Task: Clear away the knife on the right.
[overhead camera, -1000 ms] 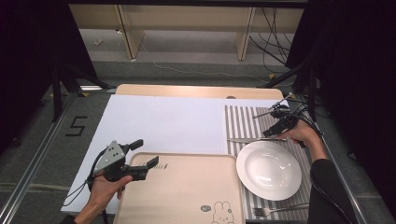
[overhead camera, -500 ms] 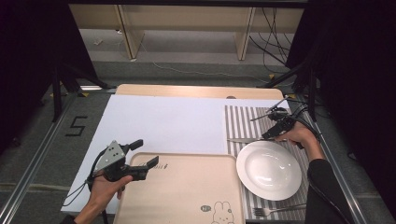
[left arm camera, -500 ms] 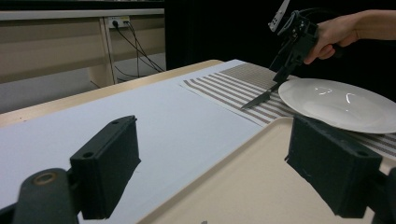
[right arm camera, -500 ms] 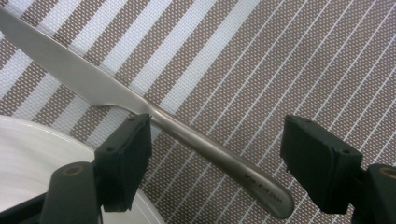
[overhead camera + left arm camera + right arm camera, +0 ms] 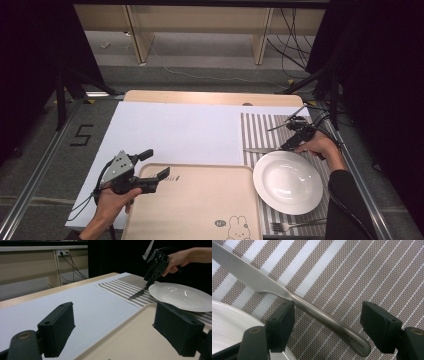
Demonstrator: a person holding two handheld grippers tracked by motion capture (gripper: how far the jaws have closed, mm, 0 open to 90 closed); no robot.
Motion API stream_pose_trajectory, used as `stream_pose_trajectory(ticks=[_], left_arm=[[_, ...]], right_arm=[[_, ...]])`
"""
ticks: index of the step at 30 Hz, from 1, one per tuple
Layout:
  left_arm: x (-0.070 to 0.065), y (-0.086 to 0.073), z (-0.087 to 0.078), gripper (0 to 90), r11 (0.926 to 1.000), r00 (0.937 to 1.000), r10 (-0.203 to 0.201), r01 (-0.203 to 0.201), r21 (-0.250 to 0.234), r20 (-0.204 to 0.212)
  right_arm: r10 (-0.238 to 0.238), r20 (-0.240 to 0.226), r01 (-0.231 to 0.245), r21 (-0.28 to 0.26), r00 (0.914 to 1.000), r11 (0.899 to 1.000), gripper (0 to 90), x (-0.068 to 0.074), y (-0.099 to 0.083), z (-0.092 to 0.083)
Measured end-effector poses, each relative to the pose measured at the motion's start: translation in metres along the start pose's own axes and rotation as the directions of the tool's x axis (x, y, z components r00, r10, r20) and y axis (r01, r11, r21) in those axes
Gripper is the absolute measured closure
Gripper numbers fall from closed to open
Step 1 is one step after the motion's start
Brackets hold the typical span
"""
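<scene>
Here the right gripper's [image 5: 328, 327] closing fingers straddle a smooth steel knife [image 5: 294, 298], untouched; left gripper [image 5: 120, 332] gapes.

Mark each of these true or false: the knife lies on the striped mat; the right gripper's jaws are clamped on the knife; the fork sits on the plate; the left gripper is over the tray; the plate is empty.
1. The knife lies on the striped mat. True.
2. The right gripper is clamped on the knife. False: its jaws straddle the handle with gaps on both sides.
3. The fork sits on the plate. False: it lies on the mat beside the plate.
4. The left gripper is over the tray. True: over its corner.
5. The plate is empty. True.
</scene>
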State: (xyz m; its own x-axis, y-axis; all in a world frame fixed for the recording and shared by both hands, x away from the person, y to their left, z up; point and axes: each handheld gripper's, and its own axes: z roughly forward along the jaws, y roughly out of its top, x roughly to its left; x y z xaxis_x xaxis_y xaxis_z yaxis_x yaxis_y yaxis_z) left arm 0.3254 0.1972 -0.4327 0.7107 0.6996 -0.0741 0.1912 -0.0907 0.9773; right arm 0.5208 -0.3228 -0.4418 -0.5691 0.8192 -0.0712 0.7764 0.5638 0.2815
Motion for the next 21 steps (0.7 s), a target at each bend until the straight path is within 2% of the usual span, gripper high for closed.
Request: stream_pose_trajectory(ticks=[1, 3, 6, 7, 8, 9, 11, 13, 16, 19, 20, 21], left_arm=[[-0.0001, 0.0000, 0.0001, 16.1, 1.0000, 1.0000, 0.006, -0.006, 0.003, -0.002], [-0.0002, 0.0002, 0.0002, 16.1, 0.9999, 0.9999, 0.011, -0.011, 0.003, 0.001], [-0.0002, 0.0000, 0.0003, 16.1, 1.0000, 1.0000, 0.006, -0.006, 0.003, -0.001], [0.0000, 0.0000, 0.0003, 16.1, 1.0000, 1.0000, 0.006, -0.006, 0.003, -0.002], [0.0002, 0.0000, 0.0004, 16.1, 1.0000, 1.0000, 0.005, -0.005, 0.003, -0.003], [0.0003, 0.0000, 0.0004, 16.1, 1.0000, 1.0000, 0.005, -0.005, 0.003, -0.004], [0.0004, -0.0001, 0.0005, 16.2, 1.0000, 1.0000, 0.006, -0.006, 0.005, -0.007], [0.0006, -0.0001, 0.0006, 16.3, 1.0000, 1.0000, 0.004, -0.004, 0.005, -0.008], [0.0010, -0.0001, 0.0004, 16.3, 1.0000, 0.9999, 0.005, -0.005, 0.007, -0.009], [0.0013, 0.0001, 0.0002, 16.4, 1.0000, 1.0000, 0.006, -0.006, 0.007, -0.008], [0.0013, 0.0001, 0.0001, 16.4, 1.0000, 1.0000, 0.006, -0.005, 0.006, -0.007], [0.0013, 0.0001, 0.0001, 16.4, 1.0000, 1.0000, 0.005, -0.005, 0.005, -0.007]], right_arm=[[-0.009, 0.003, 0.009, -0.004, 1.0000, 1.000, 29.3, -0.0016, -0.0008, 0.0017], [0.016, -0.001, -0.016, 0.024, 0.9999, 1.000, 29.8, -0.0016, -0.0016, 0.0009], [0.008, 0.006, -0.009, 0.006, 0.9999, 1.000, 30.3, -0.0023, -0.0028, 0.0035], [0.018, -0.008, -0.018, 0.032, 0.9998, 0.999, 30.5, -0.0020, -0.0029, 0.0018], [-0.001, 0.002, 0.001, 0.013, 1.0000, 1.000, 30.8, -0.0034, -0.0038, 0.0046], [-0.006, 0.001, 0.006, 0.033, 1.0000, 0.999, 31.0, -0.0042, -0.0036, 0.0040], [-0.003, 0.007, 0.003, 0.018, 1.0000, 1.000, 31.4, -0.0041, -0.0044, 0.0056], [-0.019, 0.012, 0.019, 0.019, 0.9997, 1.000, 32.1, -0.0057, -0.0045, 0.0060], [0.011, 0.008, -0.011, 0.042, 0.9999, 0.999, 32.8, -0.0028, -0.0044, 0.0057], [0.009, 0.012, -0.009, 0.071, 0.9999, 0.997, 33.9, -0.0021, -0.0029, 0.0056], [-0.005, 0.010, 0.004, 0.059, 0.9999, 0.998, 34.1, -0.0026, -0.0027, 0.0067], [0.002, 0.011, -0.002, 0.068, 0.9999, 0.998, 34.3, -0.0014, -0.0024, 0.0071]])
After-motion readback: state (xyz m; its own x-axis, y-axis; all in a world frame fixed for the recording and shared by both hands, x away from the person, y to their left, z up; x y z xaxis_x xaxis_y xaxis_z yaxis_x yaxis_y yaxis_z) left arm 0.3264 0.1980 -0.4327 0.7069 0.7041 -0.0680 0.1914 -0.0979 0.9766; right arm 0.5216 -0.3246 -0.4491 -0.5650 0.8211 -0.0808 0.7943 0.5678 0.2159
